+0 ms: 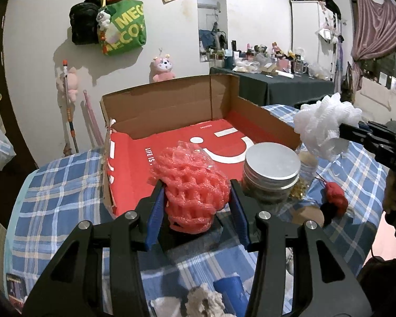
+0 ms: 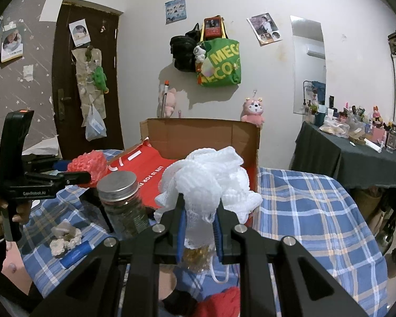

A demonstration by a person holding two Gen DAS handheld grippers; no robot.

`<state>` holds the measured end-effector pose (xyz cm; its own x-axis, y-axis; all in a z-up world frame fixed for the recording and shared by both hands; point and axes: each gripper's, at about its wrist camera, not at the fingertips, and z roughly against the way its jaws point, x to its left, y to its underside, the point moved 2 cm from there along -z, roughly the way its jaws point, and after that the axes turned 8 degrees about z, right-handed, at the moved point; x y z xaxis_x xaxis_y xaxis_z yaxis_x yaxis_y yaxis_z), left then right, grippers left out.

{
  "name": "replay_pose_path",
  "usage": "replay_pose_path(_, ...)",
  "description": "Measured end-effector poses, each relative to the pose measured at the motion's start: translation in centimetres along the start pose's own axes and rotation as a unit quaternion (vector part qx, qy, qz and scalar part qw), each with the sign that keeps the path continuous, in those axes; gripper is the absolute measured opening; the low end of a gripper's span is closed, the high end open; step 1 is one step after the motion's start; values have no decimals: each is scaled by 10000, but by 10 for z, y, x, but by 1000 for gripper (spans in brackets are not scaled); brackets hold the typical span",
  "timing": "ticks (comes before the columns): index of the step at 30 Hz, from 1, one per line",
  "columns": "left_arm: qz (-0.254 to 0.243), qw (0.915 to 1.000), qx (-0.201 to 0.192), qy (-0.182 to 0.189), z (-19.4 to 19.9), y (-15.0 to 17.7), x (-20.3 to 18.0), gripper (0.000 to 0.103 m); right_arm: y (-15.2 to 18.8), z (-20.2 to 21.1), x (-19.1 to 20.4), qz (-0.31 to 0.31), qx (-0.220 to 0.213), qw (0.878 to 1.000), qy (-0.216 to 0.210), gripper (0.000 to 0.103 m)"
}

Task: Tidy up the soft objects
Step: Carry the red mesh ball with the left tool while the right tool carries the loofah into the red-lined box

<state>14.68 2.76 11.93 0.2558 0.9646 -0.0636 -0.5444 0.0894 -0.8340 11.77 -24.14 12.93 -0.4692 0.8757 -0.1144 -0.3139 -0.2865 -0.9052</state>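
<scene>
My left gripper (image 1: pixel 196 200) is shut on a pink foam net (image 1: pixel 194 185) and holds it at the near edge of the open cardboard box (image 1: pixel 171 105) with a red inside. The net also shows in the right wrist view (image 2: pixel 88 165). My right gripper (image 2: pixel 198 218) is shut on a white mesh bath pouf (image 2: pixel 208 179), held above the box's near right corner (image 2: pixel 253 163). In the left wrist view the pouf (image 1: pixel 326 126) hangs at the right of the box.
A glass jar with a metal lid (image 1: pixel 272 169) stands beside the box on the blue plaid cloth (image 1: pixel 55 190). A red and black yarn ball (image 1: pixel 335 200), a grey rock-like lump (image 2: pixel 64 237) and a blue object (image 2: pixel 76 256) lie nearby. A cluttered dark table (image 2: pixel 356 155) stands at right.
</scene>
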Motion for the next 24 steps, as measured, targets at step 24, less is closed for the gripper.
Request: replay_pose_path(24,-328,9916,1189,401,-125,-86,13,44,-77,-161,-26,673,1422,9867,-410,19)
